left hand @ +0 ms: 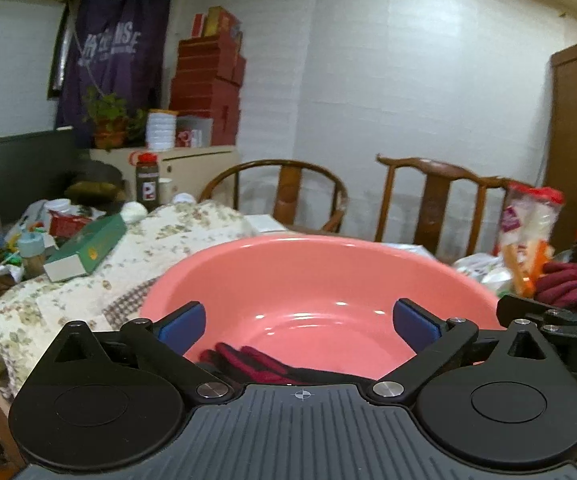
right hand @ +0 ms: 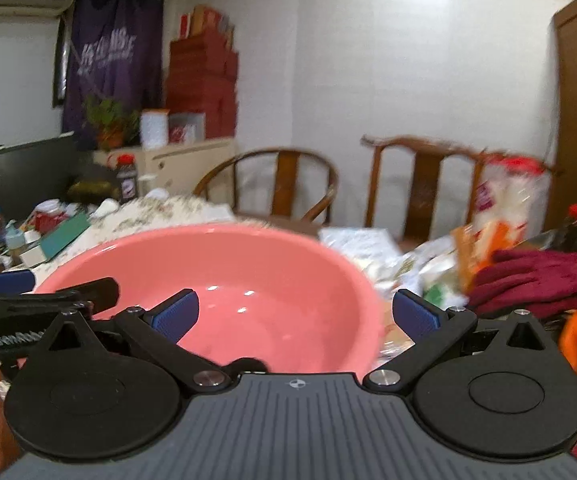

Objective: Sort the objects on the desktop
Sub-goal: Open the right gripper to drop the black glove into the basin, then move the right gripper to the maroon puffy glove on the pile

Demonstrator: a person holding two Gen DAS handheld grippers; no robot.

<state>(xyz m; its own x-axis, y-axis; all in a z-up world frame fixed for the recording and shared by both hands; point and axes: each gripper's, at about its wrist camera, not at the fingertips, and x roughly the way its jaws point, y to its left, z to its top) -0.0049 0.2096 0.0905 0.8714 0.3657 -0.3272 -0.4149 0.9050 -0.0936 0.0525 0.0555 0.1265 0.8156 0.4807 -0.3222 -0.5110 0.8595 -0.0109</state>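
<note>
Inside the pink basin, against its near wall, lies a dark red and black glove, only partly seen past the left gripper's body. The basin sits on the table atop a floral cloth that runs toward the far left corner. The left gripper hangs over the basin's near rim with its blue-padded fingers spread wide and nothing between them; the glove lies below and apart from the pads. The right gripper is just beside it, over the basin's right rim, its fingers also spread wide and holding nothing. Toward the table's right edge a heap of dark red gloves rests beside crumpled plastic bags and a tall packet with a red top. On the cloth to the left lies a green box, with small bottles and clutter beyond it at the left edge. Two wooden chairs stand behind the table's far edge against a white wall.
</note>
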